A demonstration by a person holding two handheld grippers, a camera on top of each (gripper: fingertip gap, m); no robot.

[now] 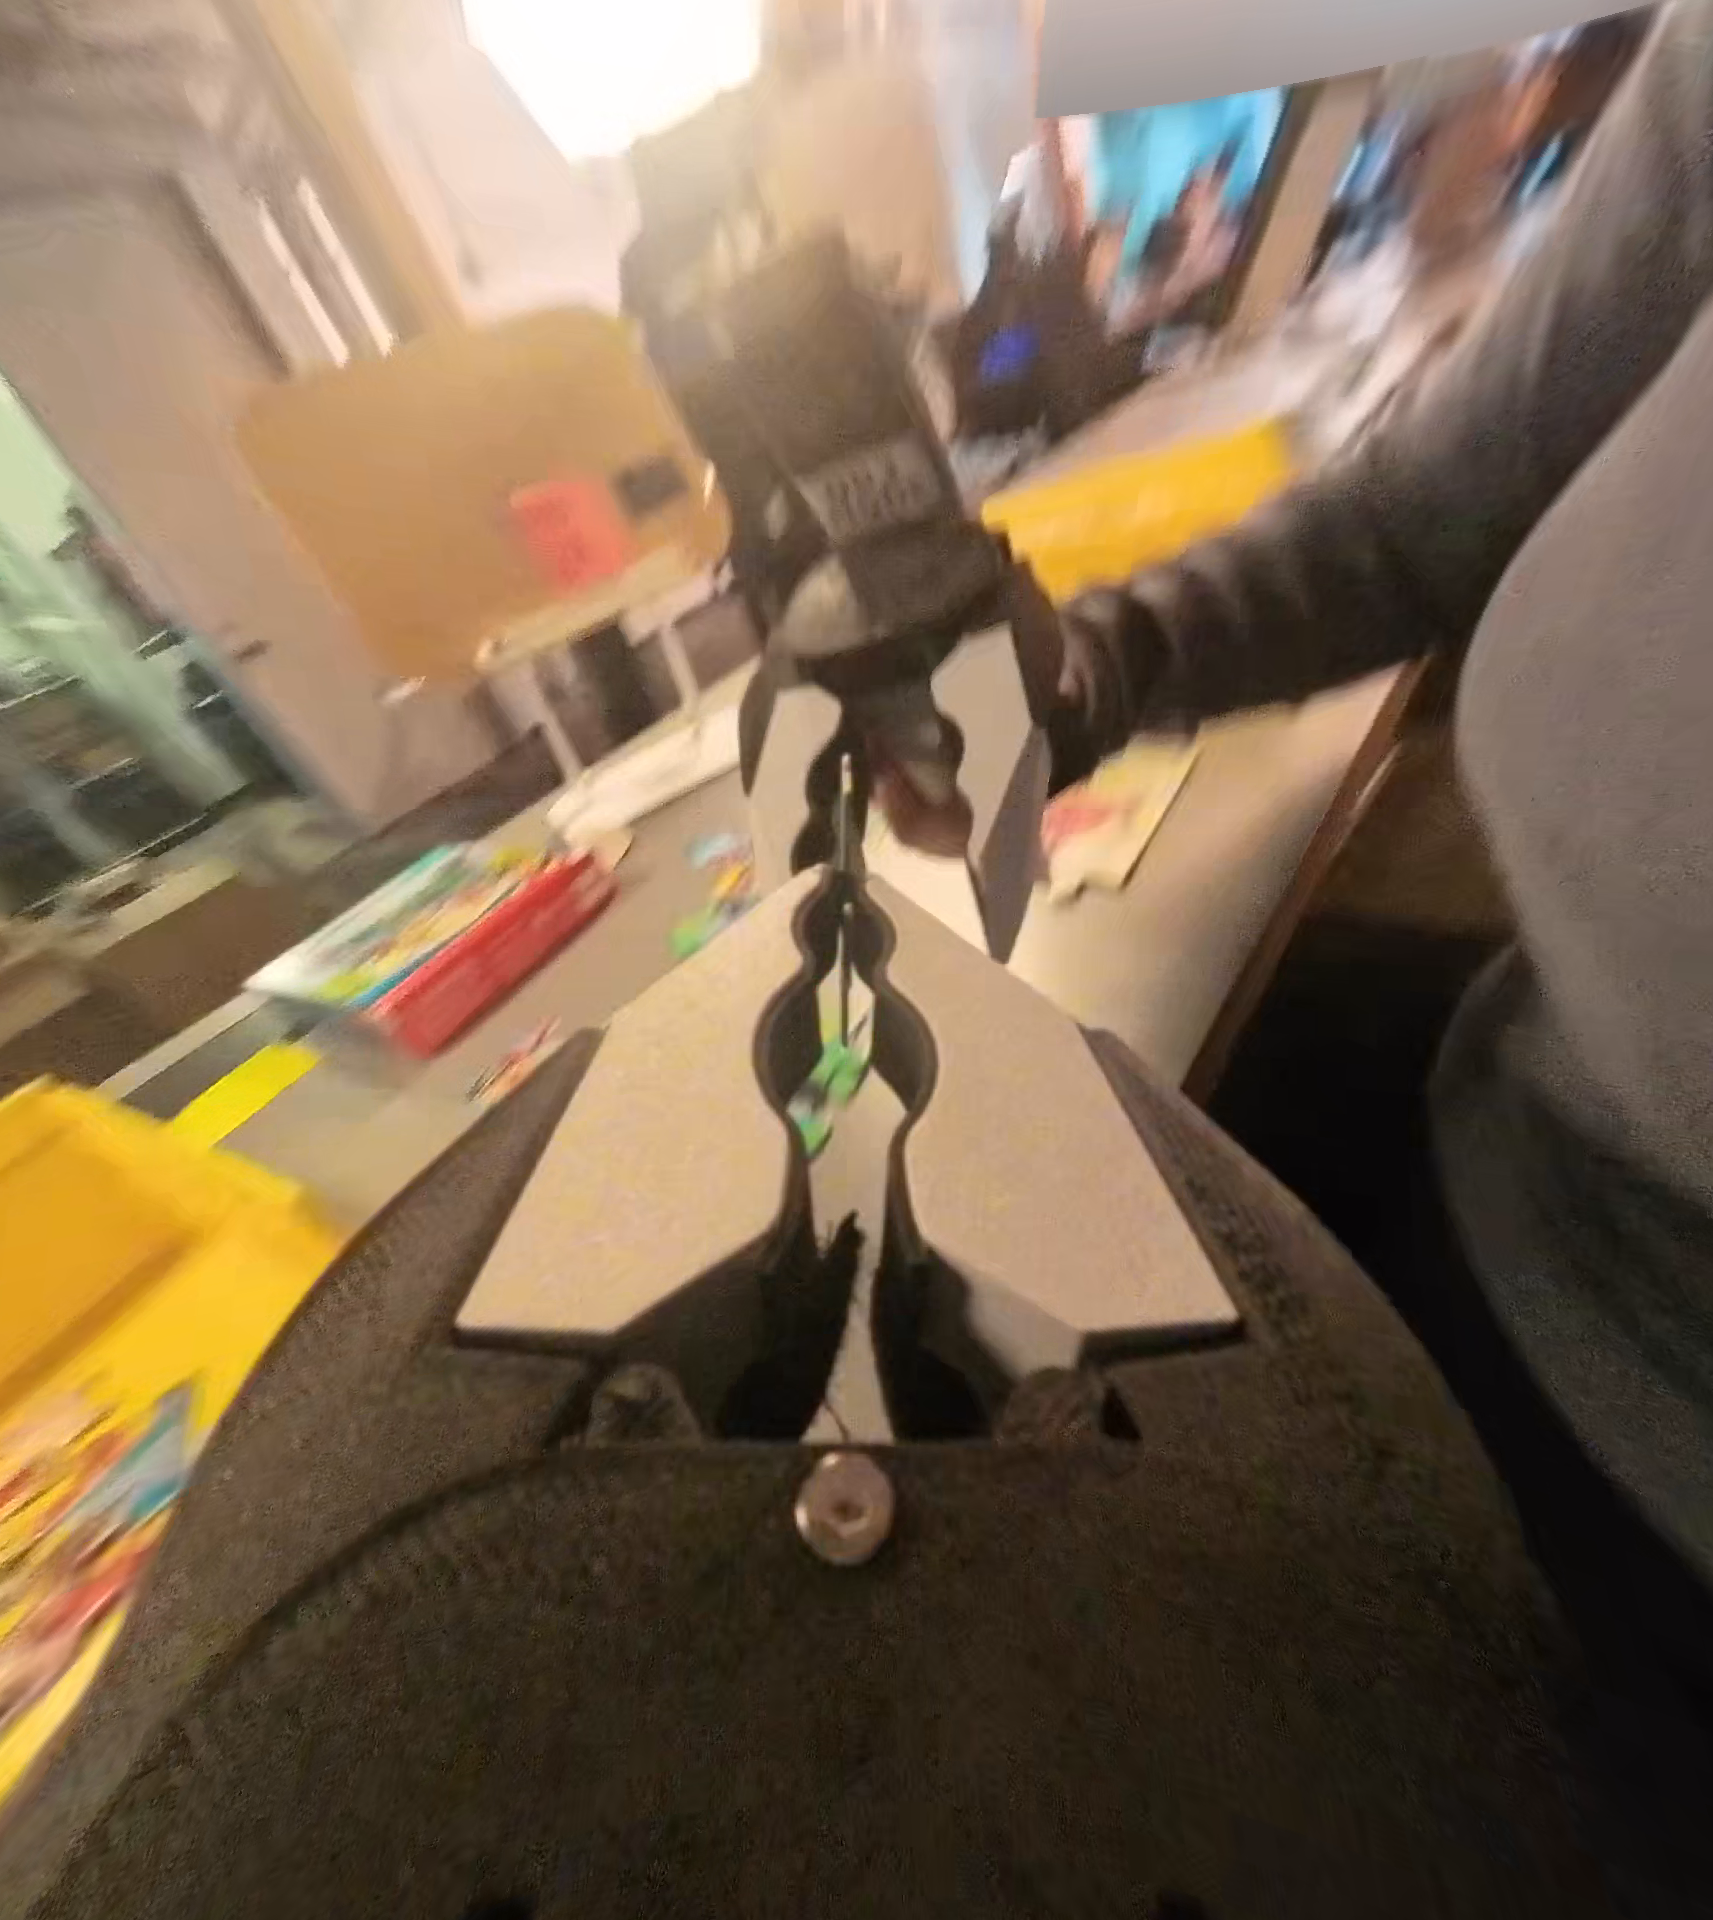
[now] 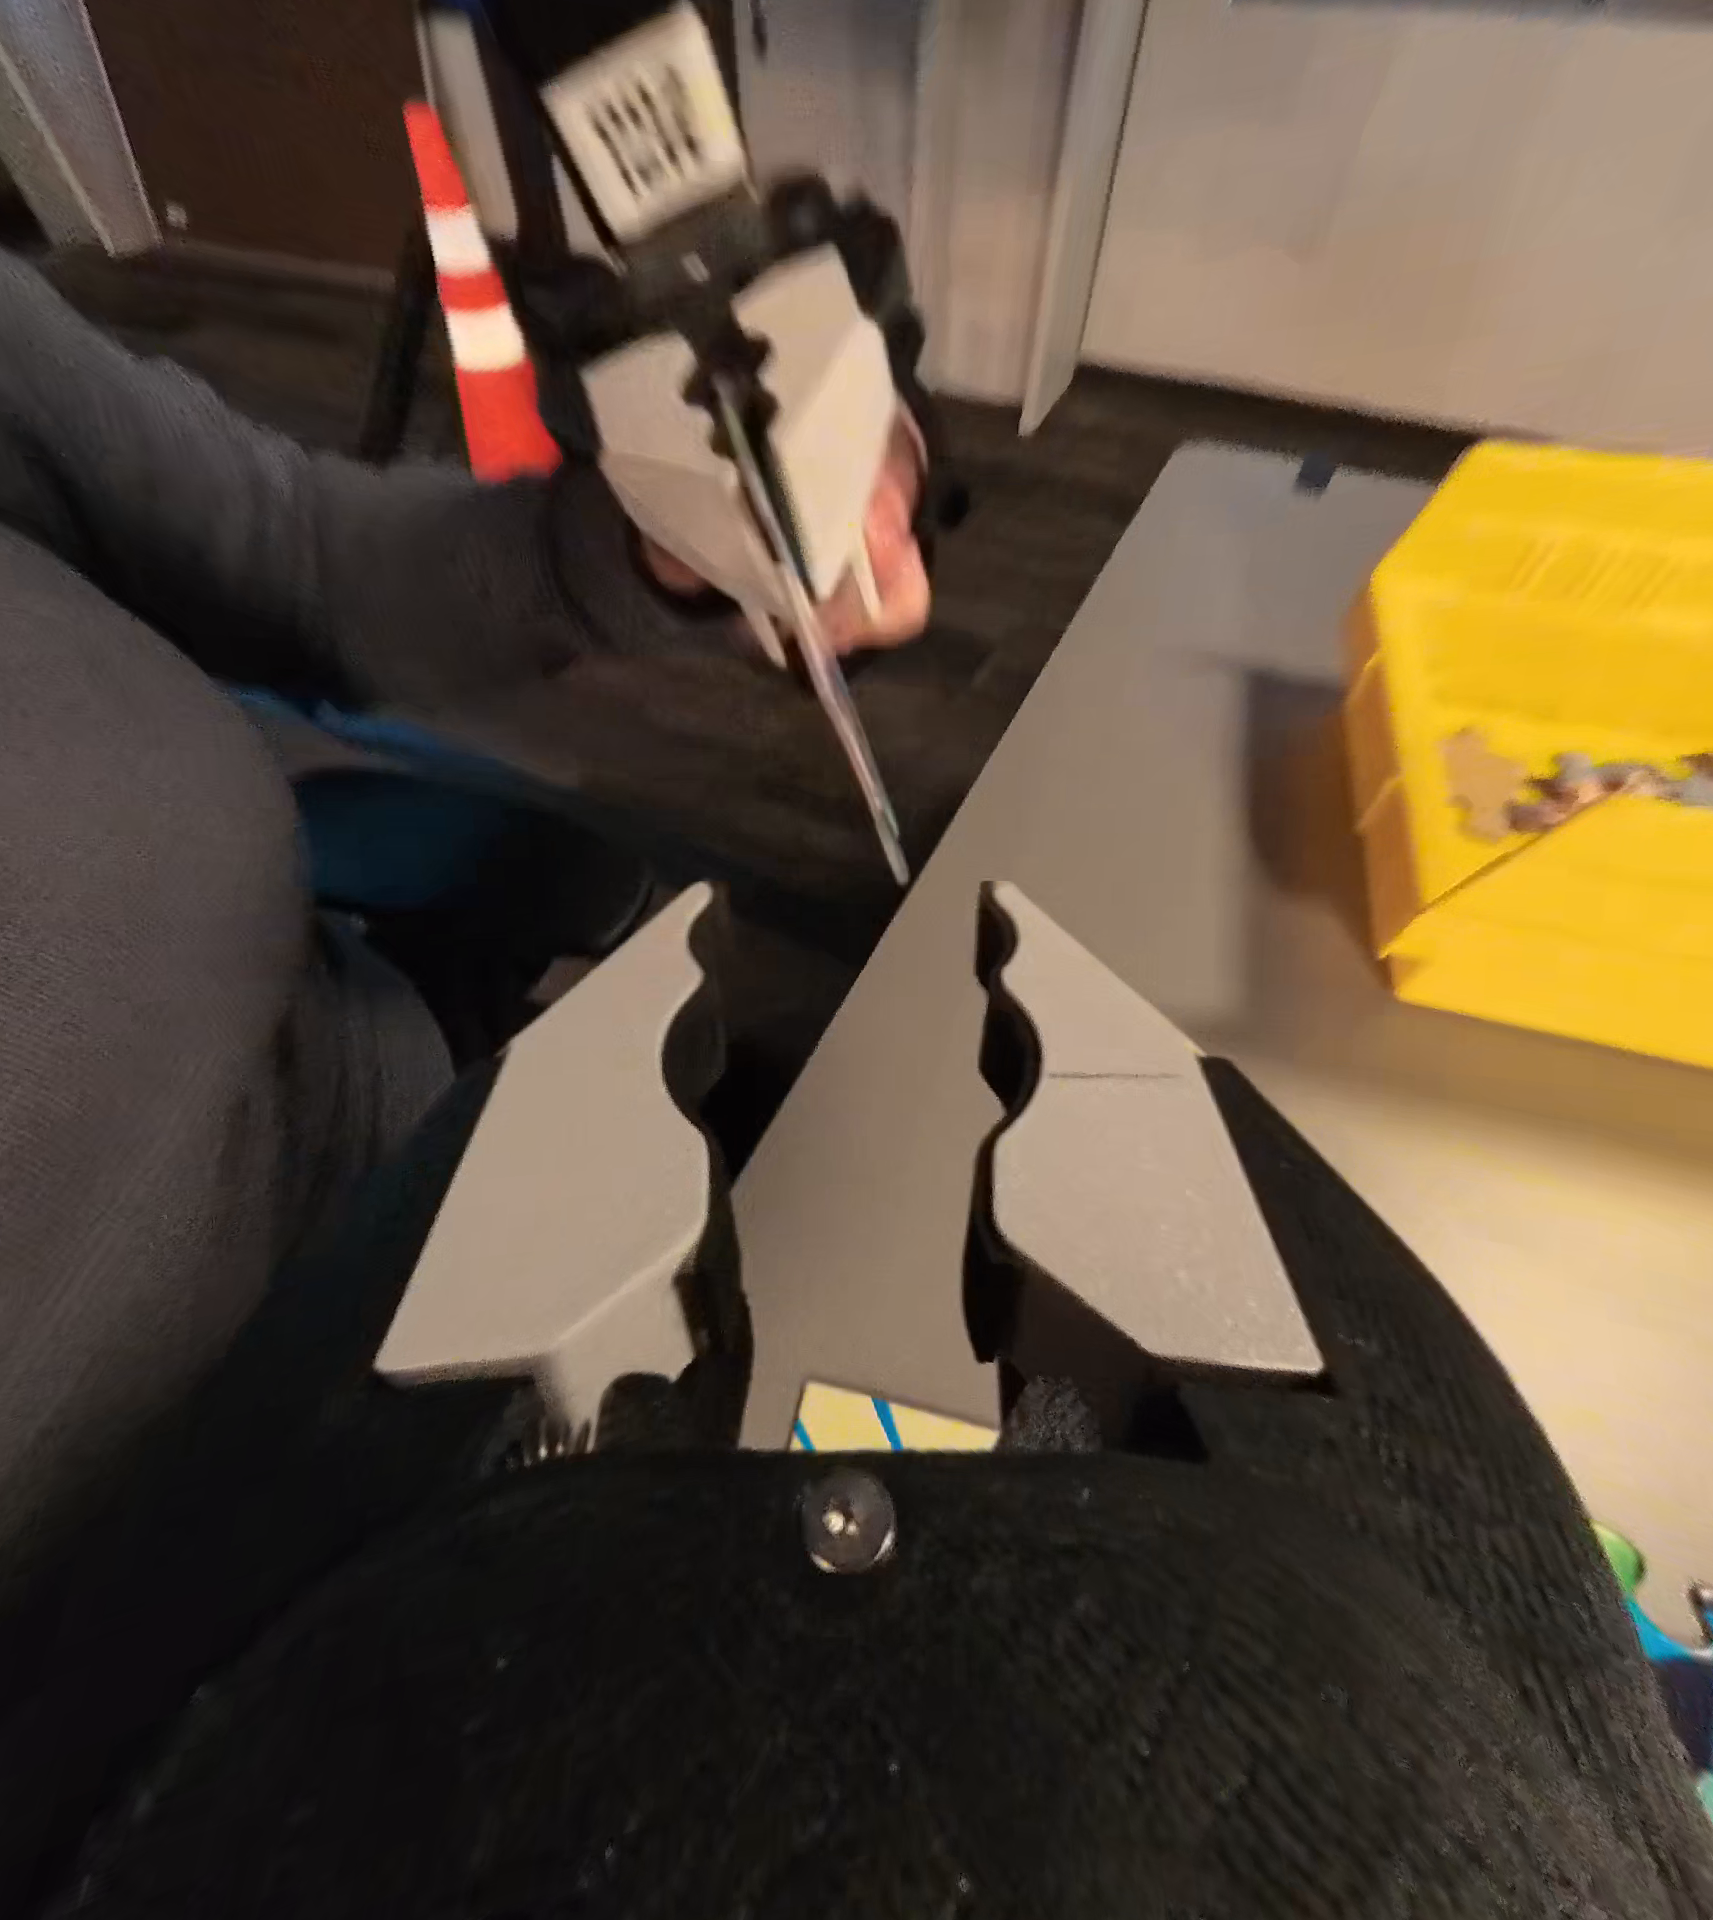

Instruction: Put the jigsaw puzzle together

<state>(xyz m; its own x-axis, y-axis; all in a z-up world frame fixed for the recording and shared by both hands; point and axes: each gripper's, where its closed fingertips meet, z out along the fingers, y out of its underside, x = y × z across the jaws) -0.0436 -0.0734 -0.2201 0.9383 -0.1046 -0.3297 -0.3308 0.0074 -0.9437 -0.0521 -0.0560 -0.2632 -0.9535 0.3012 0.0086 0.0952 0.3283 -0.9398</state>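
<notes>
To my left sits a yellow bin (image 1: 52, 1226), near me. Farther off lie a red box (image 1: 488, 966) and scattered puzzle pieces (image 1: 717, 883) on the table (image 1: 1122, 935). An orange-and-white cone (image 2: 473, 312) stands on the floor beyond my sleeve (image 2: 208, 540).

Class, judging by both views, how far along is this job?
Done: nothing finished is evident. In hand: left claw shut on a thin flat card, edge-on; right claw open, with a grey sheet between its fingers. Left: coloured pieces lie loose on the table.
</notes>
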